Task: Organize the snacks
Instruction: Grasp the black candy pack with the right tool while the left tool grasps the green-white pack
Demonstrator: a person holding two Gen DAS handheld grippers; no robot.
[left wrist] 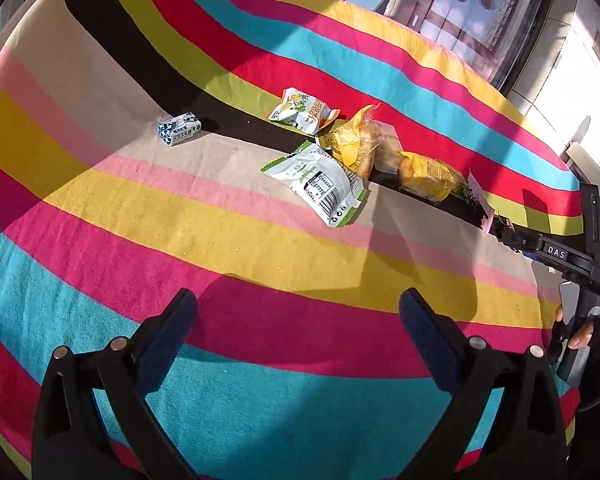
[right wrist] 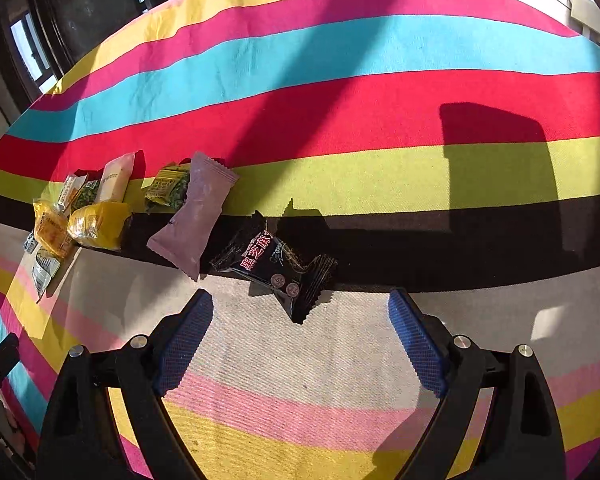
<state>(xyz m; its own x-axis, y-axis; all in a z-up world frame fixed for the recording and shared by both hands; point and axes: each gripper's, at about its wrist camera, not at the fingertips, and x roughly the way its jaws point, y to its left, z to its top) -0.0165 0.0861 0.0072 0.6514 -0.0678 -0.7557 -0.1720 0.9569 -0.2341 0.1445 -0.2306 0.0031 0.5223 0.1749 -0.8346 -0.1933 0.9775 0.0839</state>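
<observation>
Several snack packets lie on a striped tablecloth (left wrist: 260, 260). In the left wrist view a white-green packet (left wrist: 320, 182), yellow packets (left wrist: 350, 140) (left wrist: 430, 176) and a white-orange packet (left wrist: 302, 110) lie clustered, and a small blue-white box (left wrist: 179, 128) lies apart to the left. My left gripper (left wrist: 300, 320) is open and empty, well short of them. In the right wrist view a black packet (right wrist: 276, 264) lies just ahead of my open, empty right gripper (right wrist: 300, 316), with a mauve packet (right wrist: 198, 216) beside it. The right gripper also shows in the left wrist view (left wrist: 504, 228).
More yellow and green packets (right wrist: 96, 220) lie at the left in the right wrist view. The tablecloth (right wrist: 340, 112) stretches far beyond. Windows and a wall stand past the table's far edge (left wrist: 480, 12). Strong shadows cross the cloth.
</observation>
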